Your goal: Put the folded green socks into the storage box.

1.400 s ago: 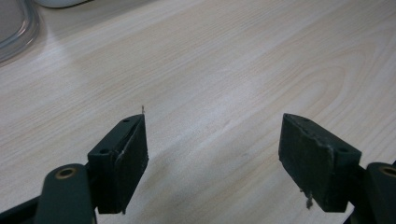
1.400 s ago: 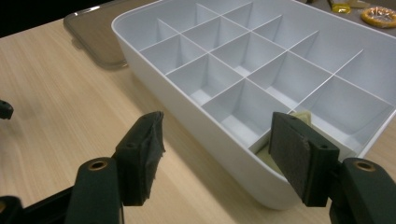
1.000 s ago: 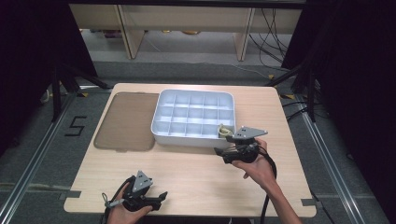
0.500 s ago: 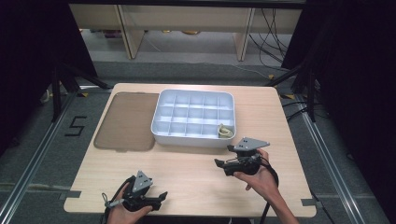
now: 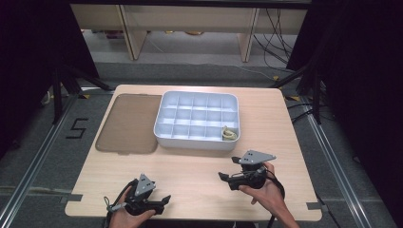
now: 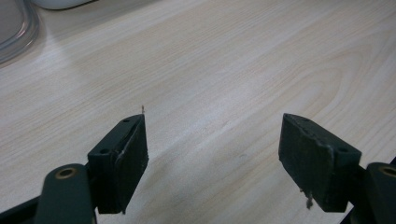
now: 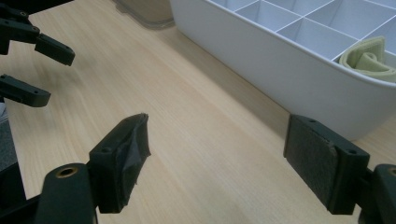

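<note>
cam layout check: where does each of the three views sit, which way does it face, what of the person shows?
High view: above the person's side, facing forward and down on the table; both hands, left claw, right claw.
Left gripper view: rides the left claw, low along bare wood; open jaws.
Right gripper view: rides the right claw, facing the white compartment tray; jaws just opened, nothing between.
Shared: the tray's beige strap in high and right gripper views.
</note>
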Motion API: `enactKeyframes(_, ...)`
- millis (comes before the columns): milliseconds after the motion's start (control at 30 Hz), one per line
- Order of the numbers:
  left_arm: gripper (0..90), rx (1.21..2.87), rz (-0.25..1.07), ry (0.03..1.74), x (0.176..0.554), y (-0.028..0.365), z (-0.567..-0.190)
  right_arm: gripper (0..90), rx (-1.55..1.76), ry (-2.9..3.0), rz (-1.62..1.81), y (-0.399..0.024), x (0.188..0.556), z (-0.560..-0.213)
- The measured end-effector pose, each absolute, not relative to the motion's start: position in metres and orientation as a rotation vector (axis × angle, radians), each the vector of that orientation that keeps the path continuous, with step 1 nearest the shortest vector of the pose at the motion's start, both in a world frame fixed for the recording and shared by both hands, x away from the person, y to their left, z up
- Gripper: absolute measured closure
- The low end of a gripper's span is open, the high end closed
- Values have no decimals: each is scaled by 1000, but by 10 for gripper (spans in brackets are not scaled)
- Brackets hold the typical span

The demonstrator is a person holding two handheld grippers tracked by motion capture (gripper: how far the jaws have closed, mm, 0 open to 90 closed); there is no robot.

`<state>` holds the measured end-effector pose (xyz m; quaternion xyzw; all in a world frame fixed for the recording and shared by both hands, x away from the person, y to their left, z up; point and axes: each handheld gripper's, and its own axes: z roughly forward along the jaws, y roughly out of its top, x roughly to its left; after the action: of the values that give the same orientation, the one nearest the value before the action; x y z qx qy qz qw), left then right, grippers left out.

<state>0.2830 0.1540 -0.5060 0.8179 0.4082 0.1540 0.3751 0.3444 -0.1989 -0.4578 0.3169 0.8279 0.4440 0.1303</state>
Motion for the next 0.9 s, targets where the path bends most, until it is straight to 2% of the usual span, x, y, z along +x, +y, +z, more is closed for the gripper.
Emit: enactKeyframes(900, 236, 2099, 391, 1039, 282, 153, -506, 165, 914, 2480, 1273, -207, 319, -483)
